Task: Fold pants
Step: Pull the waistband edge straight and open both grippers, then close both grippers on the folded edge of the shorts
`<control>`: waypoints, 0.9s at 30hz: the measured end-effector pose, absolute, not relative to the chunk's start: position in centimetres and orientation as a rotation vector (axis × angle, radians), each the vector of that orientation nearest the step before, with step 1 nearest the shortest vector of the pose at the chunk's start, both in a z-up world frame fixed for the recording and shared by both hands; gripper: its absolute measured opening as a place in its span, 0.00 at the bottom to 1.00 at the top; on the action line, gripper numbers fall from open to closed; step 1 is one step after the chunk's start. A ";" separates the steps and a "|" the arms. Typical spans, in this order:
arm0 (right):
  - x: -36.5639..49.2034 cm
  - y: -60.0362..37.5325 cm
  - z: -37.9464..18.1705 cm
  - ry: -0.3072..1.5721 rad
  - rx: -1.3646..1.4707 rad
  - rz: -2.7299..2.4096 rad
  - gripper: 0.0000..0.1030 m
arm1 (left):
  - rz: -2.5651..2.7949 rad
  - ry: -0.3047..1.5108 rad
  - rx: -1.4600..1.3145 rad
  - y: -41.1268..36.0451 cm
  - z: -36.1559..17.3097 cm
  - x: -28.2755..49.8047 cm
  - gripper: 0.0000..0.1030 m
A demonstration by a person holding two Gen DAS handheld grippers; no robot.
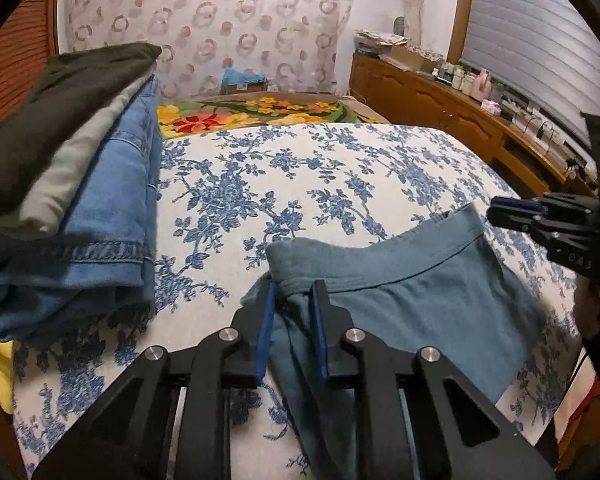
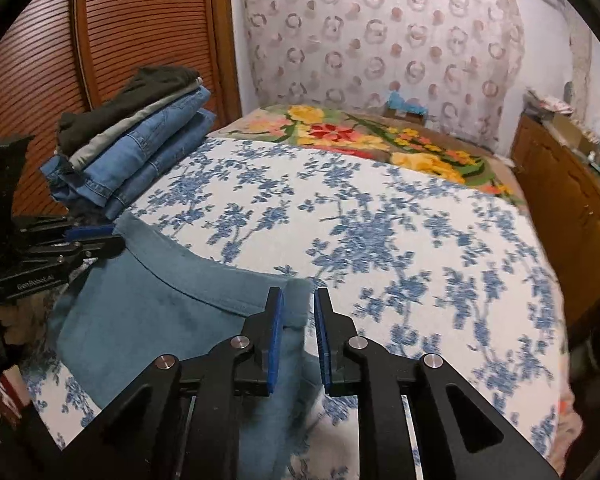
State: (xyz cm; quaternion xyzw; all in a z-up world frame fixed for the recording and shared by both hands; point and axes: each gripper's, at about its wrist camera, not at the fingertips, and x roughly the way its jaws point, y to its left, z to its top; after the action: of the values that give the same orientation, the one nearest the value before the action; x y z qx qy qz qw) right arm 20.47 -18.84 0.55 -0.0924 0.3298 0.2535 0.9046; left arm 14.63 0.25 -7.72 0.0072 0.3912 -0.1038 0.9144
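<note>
Teal-blue pants (image 1: 420, 296) lie on the bed, waistband toward the far side; they also show in the right wrist view (image 2: 160, 300). My left gripper (image 1: 294, 292) straddles the waistband's left corner, blue pads on either side of bunched cloth with a gap between them. My right gripper (image 2: 299, 300) straddles the waistband's right corner the same way. Each gripper shows in the other's view, the right one (image 1: 504, 212) and the left one (image 2: 100, 240). Whether the pads pinch the cloth is unclear.
A stack of folded clothes (image 1: 80, 200), jeans under grey and dark garments, sits on the bed's left side (image 2: 140, 140). The blue-flowered bedspread (image 1: 300, 168) stretches ahead. A bright floral blanket (image 2: 380, 136) lies at the far end. A wooden cabinet (image 1: 440, 108) runs along the right.
</note>
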 end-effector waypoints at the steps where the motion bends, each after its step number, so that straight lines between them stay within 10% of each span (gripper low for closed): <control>1: 20.1 -19.0 0.7 0.678 -0.189 0.524 0.17 | -0.214 0.797 0.033 0.0 -7.5 14.2 0.22; 9: 16.0 -20.8 0.9 0.652 -0.178 0.523 0.19 | -0.295 0.784 0.035 -0.8 -6.8 11.6 0.67; 27: 11.8 -22.8 -2.0 0.780 -0.103 0.581 0.27 | -0.317 0.838 0.036 -1.2 -9.2 5.5 0.68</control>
State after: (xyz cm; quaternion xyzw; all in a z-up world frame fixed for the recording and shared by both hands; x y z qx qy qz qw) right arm 11.83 -22.85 -2.02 -0.0492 0.3747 0.2791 0.8828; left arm 5.54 -1.19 -9.16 0.0173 0.4051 -0.1532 0.9012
